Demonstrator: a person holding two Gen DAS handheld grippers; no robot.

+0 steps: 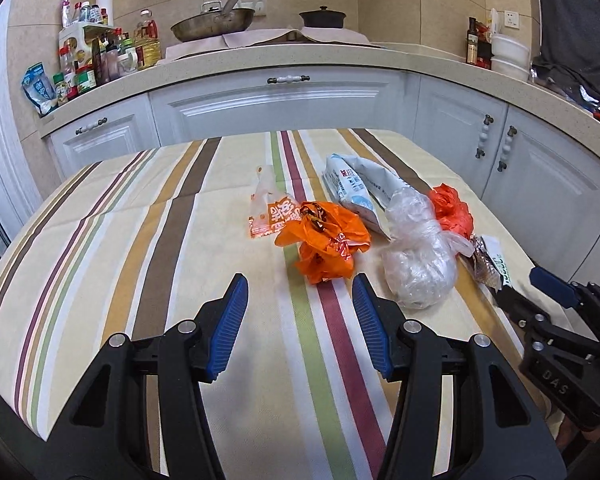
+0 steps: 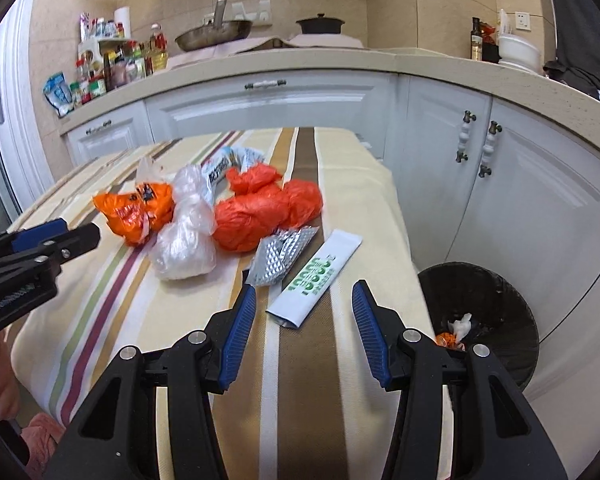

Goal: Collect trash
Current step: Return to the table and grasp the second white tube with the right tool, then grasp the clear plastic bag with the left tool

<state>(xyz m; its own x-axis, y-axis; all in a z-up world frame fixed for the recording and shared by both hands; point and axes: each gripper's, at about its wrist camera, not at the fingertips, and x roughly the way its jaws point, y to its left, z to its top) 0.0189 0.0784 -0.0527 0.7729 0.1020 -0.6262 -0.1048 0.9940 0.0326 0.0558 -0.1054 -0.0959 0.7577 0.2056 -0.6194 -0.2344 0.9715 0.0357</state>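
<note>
Nearest, the right gripper (image 2: pixel 304 296) hovers over the striped table (image 2: pixel 172 360), its jaws partly open and holding nothing. Just ahead of its fingertips lies a white packet with green print (image 2: pixel 315 278), flat, its long axis slanting from near-left to far-right. Touching the packet's left side is a crumpled foil wrapper (image 2: pixel 280 254). Beyond the packet sit a red bag (image 2: pixel 260 210), a clear bag (image 2: pixel 186 246) and an orange bag (image 2: pixel 134 210). The left gripper (image 1: pixel 300 294), also half open and empty, points at the orange bag. Right of the table stands a black bin (image 2: pixel 504 300).
</note>
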